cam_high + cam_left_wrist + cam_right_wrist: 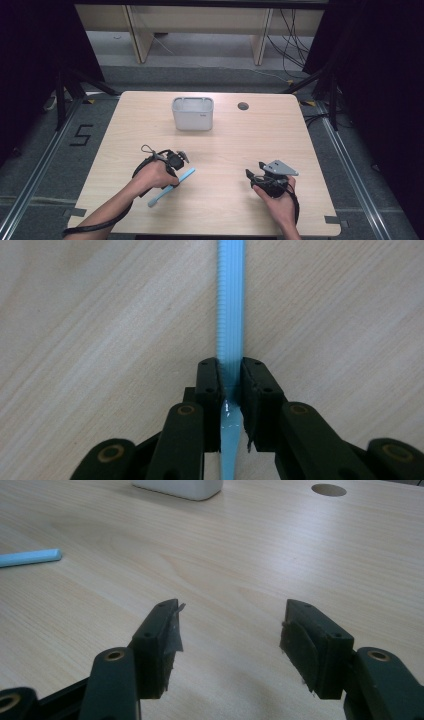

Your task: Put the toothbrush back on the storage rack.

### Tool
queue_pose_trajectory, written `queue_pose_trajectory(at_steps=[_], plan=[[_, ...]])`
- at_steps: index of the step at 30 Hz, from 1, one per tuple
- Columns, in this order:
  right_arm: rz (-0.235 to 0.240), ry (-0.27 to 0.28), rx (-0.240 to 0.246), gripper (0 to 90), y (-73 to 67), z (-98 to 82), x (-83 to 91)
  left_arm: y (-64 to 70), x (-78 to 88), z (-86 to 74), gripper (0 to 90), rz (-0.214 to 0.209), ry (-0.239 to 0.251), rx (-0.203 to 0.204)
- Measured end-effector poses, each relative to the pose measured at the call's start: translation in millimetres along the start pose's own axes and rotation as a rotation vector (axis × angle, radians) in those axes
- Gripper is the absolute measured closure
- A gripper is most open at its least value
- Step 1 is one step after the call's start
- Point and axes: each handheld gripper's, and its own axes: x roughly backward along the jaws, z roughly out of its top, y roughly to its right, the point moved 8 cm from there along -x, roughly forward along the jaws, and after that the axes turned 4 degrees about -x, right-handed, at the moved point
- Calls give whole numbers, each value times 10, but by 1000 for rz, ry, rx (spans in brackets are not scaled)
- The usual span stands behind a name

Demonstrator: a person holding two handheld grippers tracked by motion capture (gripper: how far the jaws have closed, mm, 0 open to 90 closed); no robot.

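A light blue plastic stick (186, 176) with a ribbed handle lies at a slant on the wooden table (225, 145), left of centre near the front. My left gripper (173, 181) points down at it. In the left gripper view the left gripper (231, 375) is shut on the blue stick (231, 300) across its narrow part, and the ribbed length runs away from the jaws. My right gripper (255, 170) rests at the front right, and in its own view the right gripper (230, 615) is open over bare wood. One end of the blue stick (30, 557) shows far left there.
A white rectangular bin (193, 114) stands at the back centre of the table, and its base edge (180, 487) shows in the right gripper view. A round cable hole (243, 106) lies right of it. Dark curtains and floor surround the table.
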Motion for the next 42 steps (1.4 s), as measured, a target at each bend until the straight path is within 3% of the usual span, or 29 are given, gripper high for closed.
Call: queue_pose_trajectory(at_steps=[1,2,3,4,5,6,7,9,12,13,14,15,17,19,20,21,25,27,29,30,34,35,40,41,42], plan=[[9,-7,1,424,-12,-4,-1,3,11,-18,784,-8,-9,-4],[28,-37,-34,439,-59,-26,10,-4,17,-31,784,-12,2,-22],[32,-23,4,445,-50,-9,0,-4,17,-31,784,-12,2,-22],[32,-23,4,445,-50,-9,0,-12,35,-46,784,-10,5,-42],[53,-24,42,449,-63,7,-10,-7,59,-52,784,-15,17,-53],[78,-38,47,454,-111,14,-8,-4,71,-57,784,-16,24,-61],[123,-58,118,461,-157,40,-17,8,117,-76,784,-15,25,-83],[143,-75,135,461,-191,41,-21,24,147,-82,784,-16,33,-101],[245,-152,260,463,-315,23,-60,93,210,-95,784,-32,47,-153],[316,-212,300,463,-418,-13,-67,124,225,-100,784,-41,50,-169],[316,-212,300,463,-418,-13,-67,146,236,-104,784,-49,49,-183],[341,-223,338,463,-437,-9,-75,186,248,-100,784,-60,60,-204],[433,-267,410,464,-574,6,-73,227,254,-94,784,-65,70,-233],[456,-268,419,466,-613,16,-75,260,271,-79,784,-69,77,-279],[490,-274,448,467,-655,42,-77,290,273,-68,785,-67,89,-280],[520,-268,481,469,-692,68,-90,300,289,-70,784,-66,77,-310],[605,-273,561,473,-857,160,-144,405,327,-42,784,-80,80,-358],[626,-283,551,475,-901,165,-150,427,332,-37,785,-83,80,-365],[652,-275,577,480,-969,199,-190,444,338,-27,785,-84,78,-382],[688,-289,566,485,-1036,191,-225,455,339,-17,786,-84,81,-385],[701,-307,557,498,-1096,173,-258,471,337,9,787,-83,77,-408],[719,-281,590,510,-1130,195,-316,478,333,17,787,-83,76,-416],[742,-284,596,532,-1186,208,-349,515,328,53,788,-85,76,-443],[738,-309,566,536,-1205,193,-326,534,327,63,788,-86,75,-452],[738,-309,566,536,-1205,193,-326,534,327,63,788,-86,75,-452]])
